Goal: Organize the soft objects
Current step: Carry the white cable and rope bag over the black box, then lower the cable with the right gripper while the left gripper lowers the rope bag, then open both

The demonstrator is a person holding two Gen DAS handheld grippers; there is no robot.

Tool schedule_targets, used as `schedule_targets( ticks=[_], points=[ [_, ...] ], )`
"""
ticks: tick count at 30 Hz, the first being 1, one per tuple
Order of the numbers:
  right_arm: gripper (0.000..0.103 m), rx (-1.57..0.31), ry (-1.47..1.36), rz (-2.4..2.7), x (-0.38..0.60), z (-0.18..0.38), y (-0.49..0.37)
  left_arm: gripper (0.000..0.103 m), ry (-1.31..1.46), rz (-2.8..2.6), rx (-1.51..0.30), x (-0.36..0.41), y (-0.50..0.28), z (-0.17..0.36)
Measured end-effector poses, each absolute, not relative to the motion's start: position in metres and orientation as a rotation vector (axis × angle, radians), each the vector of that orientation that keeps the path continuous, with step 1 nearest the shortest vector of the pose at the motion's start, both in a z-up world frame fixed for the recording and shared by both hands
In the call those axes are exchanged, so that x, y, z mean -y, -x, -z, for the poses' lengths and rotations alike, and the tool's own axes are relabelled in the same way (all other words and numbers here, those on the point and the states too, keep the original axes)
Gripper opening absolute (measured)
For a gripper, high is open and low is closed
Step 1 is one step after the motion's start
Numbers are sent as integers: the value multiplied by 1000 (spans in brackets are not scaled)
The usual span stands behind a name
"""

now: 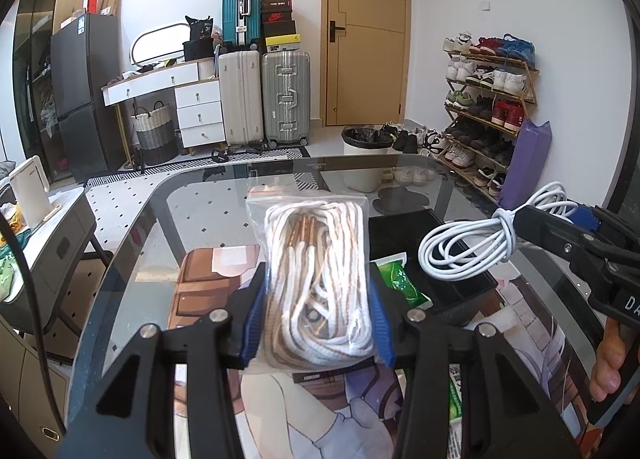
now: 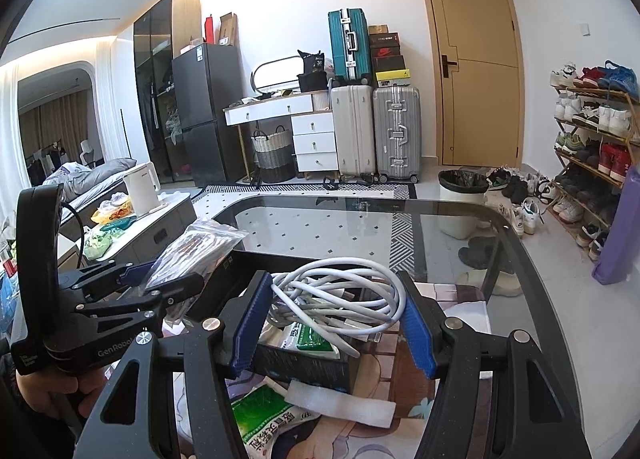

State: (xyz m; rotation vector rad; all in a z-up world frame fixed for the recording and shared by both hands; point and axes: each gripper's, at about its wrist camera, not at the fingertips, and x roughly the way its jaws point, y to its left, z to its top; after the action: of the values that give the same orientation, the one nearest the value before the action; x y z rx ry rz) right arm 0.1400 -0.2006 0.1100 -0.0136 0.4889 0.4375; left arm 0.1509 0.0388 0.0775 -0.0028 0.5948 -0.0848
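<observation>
While the left gripper [image 1: 318,291] pinches a bag of laces [image 1: 316,279] standing lengthwise up mid-frame, the right gripper [image 2: 334,319] clamps a coiled white cable [image 2: 340,295] lying crosswise.

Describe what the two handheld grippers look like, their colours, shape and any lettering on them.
Both are matte black plastic. The left gripper and the right gripper each have two angular fingers with triangular cut-outs, silver round rivets at the joints, and ribbed blue pads on the inner faces. White "GenRobot" lettering runs along the left one's body, and a thin black cable loops from its upright handle.
</observation>
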Motion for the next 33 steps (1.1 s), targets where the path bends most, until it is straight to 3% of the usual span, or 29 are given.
schedule_targets(
  ticks=[33],
  points=[
    [62,-587,106,-472,161,-81,-204,44,4,167,-655,-33,-198,-51]
  ],
)
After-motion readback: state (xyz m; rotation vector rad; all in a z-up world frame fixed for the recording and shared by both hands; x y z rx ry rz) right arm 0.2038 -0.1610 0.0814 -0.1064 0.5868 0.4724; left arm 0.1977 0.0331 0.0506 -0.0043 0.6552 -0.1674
